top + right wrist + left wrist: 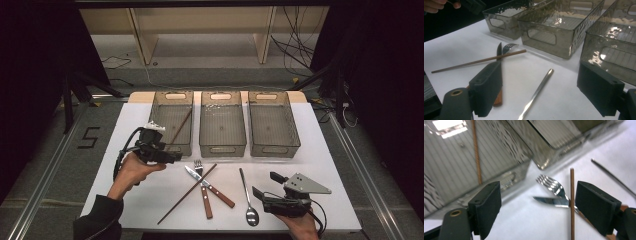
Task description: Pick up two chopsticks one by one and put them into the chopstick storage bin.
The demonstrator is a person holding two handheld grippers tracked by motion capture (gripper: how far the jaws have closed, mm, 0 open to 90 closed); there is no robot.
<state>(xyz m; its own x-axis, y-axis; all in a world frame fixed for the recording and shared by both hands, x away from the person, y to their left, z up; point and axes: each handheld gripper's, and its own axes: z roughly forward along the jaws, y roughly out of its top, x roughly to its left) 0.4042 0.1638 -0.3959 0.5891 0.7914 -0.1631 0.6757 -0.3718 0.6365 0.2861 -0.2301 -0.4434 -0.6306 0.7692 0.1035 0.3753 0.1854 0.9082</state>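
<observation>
White tabletop work looks barely begun: one chopstick point(179, 128) lies in the left bin point(172, 98), while the empty, spread-jawed left gripper point(170, 157) hovers by the second chopstick point(187, 193), fork point(198, 166), knife point(210, 187) and spoon point(248, 196).

White table point(125, 150), frame centre. Three bins point(222, 125) in upper half. Below: chopstick point(187, 193), fork point(202, 186), knife point(210, 188), spoon point(248, 197).

Lab: black curtains point(30, 75), loose cables point(295, 45)
</observation>
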